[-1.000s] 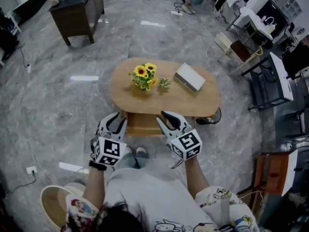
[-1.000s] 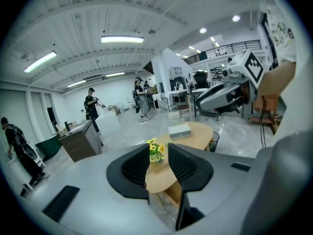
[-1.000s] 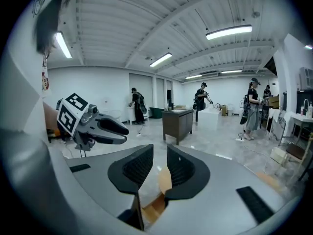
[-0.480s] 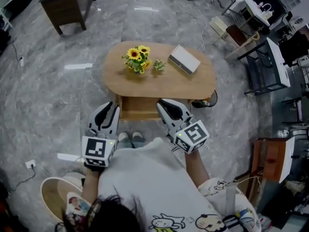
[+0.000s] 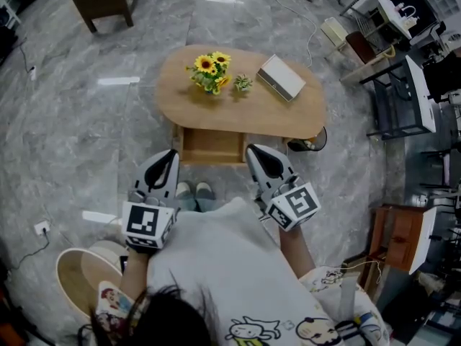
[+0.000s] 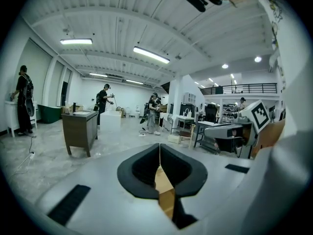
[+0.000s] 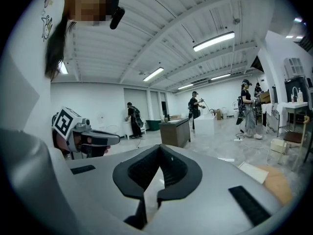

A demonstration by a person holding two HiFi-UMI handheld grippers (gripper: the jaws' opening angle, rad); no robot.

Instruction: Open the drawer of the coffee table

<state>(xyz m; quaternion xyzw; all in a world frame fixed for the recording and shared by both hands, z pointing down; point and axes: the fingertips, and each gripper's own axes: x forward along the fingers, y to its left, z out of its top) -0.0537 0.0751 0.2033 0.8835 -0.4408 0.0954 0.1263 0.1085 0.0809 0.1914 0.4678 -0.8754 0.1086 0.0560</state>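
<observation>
Hovering at 7 o'clock, the left gripper (image 5: pixel 170 156) is pinched together on nothing. At 12 o'clock the drawer (image 5: pixel 211 148) juts from under the table (image 5: pixel 288 114), seemingly open already, so little remains but keeping clear. At 5 o'clock, the right gripper (image 5: pixel 258 151) is likewise closed and empty. The drawer's handle is hidden.

Light wood, smooth and matt, on coffee table (image 5: pixel 288 117) and drawer (image 5: pixel 212 146). Grey marbled stone look, polished and glossy with lamp glare, on floor (image 5: pixel 86 121). Matt grey plastic shells on left gripper (image 5: pixel 171 153) and right gripper (image 5: pixel 253 150), with black ribbed pads (image 7: pixel 167 170) of rubbery look.
</observation>
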